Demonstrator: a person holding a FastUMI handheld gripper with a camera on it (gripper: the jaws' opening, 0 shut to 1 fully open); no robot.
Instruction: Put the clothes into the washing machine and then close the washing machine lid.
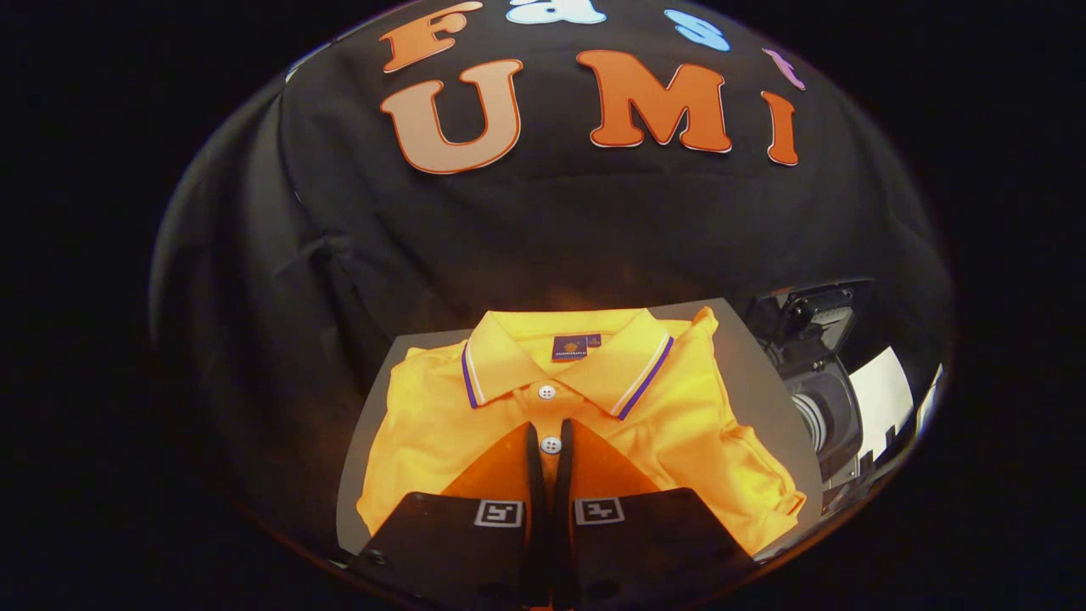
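Observation:
A folded yellow polo shirt (679, 424) with a striped collar lies flat on a grey board (755, 365), its collar pointing away from me. My gripper (549, 428) hovers over the shirt's button placket, the fingers drawn nearly together with only a thin slit between them. A white button (551, 444) shows in that slit at the tips; I see no fabric pinched. To the right of the board stands the small washing machine (819, 407), its dark lid (806, 314) raised and the round drum opening facing the shirt.
Black cloth walls close in behind and to the left of the board. A white panel (882, 395) sits beside the washing machine on the far right. The board's near edge lies just under the fingers.

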